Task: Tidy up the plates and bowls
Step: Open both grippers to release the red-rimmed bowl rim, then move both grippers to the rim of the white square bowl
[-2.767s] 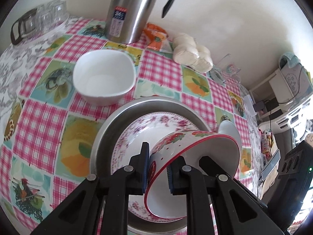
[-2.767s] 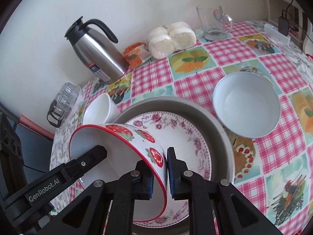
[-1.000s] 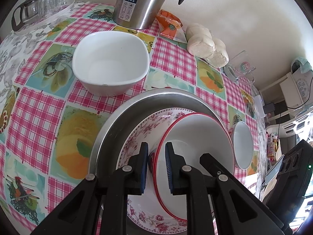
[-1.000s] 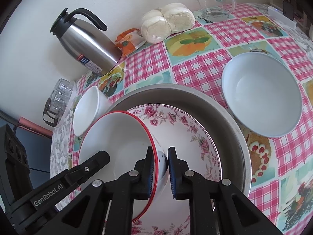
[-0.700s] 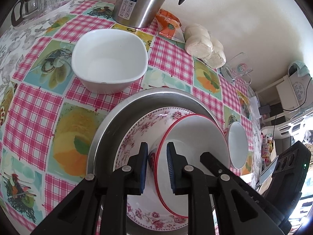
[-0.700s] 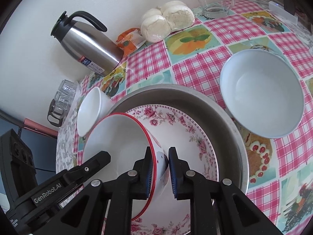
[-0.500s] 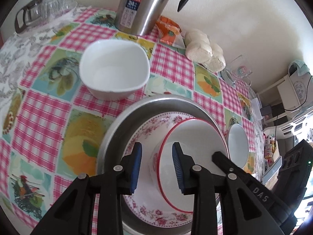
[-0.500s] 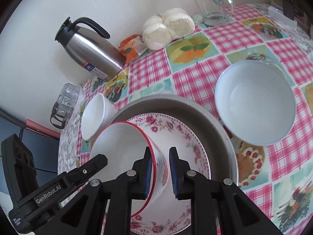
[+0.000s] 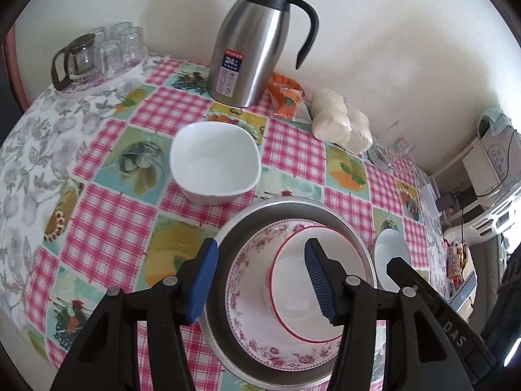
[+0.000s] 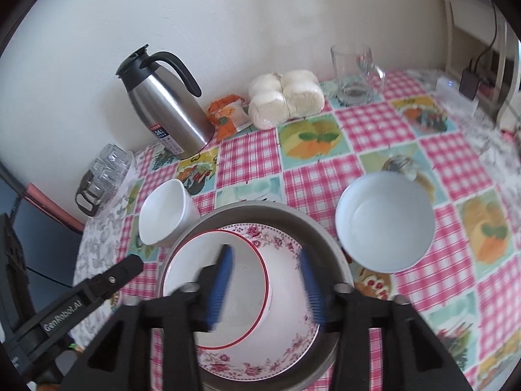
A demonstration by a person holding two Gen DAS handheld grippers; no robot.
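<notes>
A red-rimmed bowl (image 9: 302, 290) (image 10: 202, 296) sits upright in a floral plate (image 9: 250, 332) (image 10: 286, 332), which lies in a metal pan (image 9: 276, 208) (image 10: 260, 208). My left gripper (image 9: 260, 280) is open above the stack, its jaws on either side of the bowl's left part. My right gripper (image 10: 267, 286) is open above the bowl's right rim, blurred by motion. A square white bowl (image 9: 213, 163) (image 10: 162, 215) stands left of the pan. A round white bowl (image 10: 384, 221) (image 9: 390, 254) stands right of it.
A steel thermos (image 9: 257, 39) (image 10: 166, 110), an orange packet (image 9: 286, 94), wrapped buns (image 9: 342, 120) (image 10: 286, 94) and a glass mug (image 10: 355, 75) line the wall. A tray of glasses (image 9: 97, 55) stands at far left. The checked tablecloth (image 9: 107, 228) covers the table.
Both grippers have let go of the red-rimmed bowl, opened wide and pulled back and up. The bowl now rests upright in the floral plate.
</notes>
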